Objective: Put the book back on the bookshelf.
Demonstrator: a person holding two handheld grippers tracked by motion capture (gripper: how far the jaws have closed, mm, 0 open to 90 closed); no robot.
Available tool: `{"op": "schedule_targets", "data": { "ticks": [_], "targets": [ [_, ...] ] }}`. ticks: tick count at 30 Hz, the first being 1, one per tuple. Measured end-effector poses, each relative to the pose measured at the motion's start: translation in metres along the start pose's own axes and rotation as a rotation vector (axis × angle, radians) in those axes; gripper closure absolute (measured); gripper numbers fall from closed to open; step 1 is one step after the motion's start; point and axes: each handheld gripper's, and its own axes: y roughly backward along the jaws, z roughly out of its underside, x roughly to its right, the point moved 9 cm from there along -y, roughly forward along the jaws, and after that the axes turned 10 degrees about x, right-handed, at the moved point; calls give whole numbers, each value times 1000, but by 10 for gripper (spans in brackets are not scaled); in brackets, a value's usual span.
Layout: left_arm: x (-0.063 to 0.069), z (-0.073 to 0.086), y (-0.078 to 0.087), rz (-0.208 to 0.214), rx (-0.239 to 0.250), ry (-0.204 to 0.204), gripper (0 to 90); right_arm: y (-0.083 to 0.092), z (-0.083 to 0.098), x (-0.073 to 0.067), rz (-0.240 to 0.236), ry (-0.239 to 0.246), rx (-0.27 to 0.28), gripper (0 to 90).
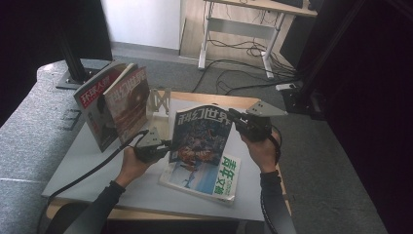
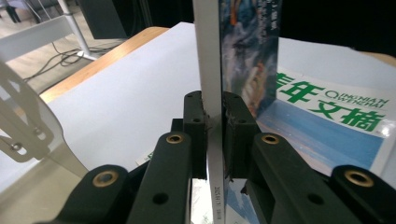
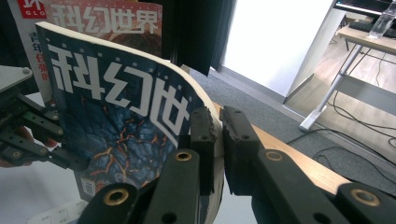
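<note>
A dark blue magazine (image 1: 199, 134) with white characters on its cover stands upright above the table, held from both sides. My left gripper (image 1: 167, 145) is shut on its left edge. In the left gripper view the jaws (image 2: 214, 116) pinch the white spine of the magazine (image 2: 247, 46). My right gripper (image 1: 232, 117) is shut on the upper right edge. In the right gripper view the pads (image 3: 217, 140) clamp the bowed cover of the magazine (image 3: 121, 107), and the left gripper (image 3: 28, 135) shows at the far side.
A second magazine (image 1: 214, 178) with green characters lies flat on the grey table top (image 1: 97, 165), under the held one. Two more magazines (image 1: 114, 105) stand leaning at the back left, beside a pale rack (image 1: 159, 103). Black frame posts and cables lie beyond the table.
</note>
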Motion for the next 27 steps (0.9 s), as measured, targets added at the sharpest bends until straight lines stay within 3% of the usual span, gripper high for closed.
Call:
{"op": "schedule_targets", "data": {
  "ticks": [6,11,20,27],
  "targets": [
    [3,7,2,20,-20,7,822,3,0,-7,-27,5,3,809],
    [3,11,5,43,-32,44,824,6,0,-12,-48,5,20,786],
    [2,11,5,59,-37,72,822,8,7,-4,-59,-48,23,684],
    [2,11,6,67,-38,65,821,8,21,3,-78,-91,18,611]
  ]
}}
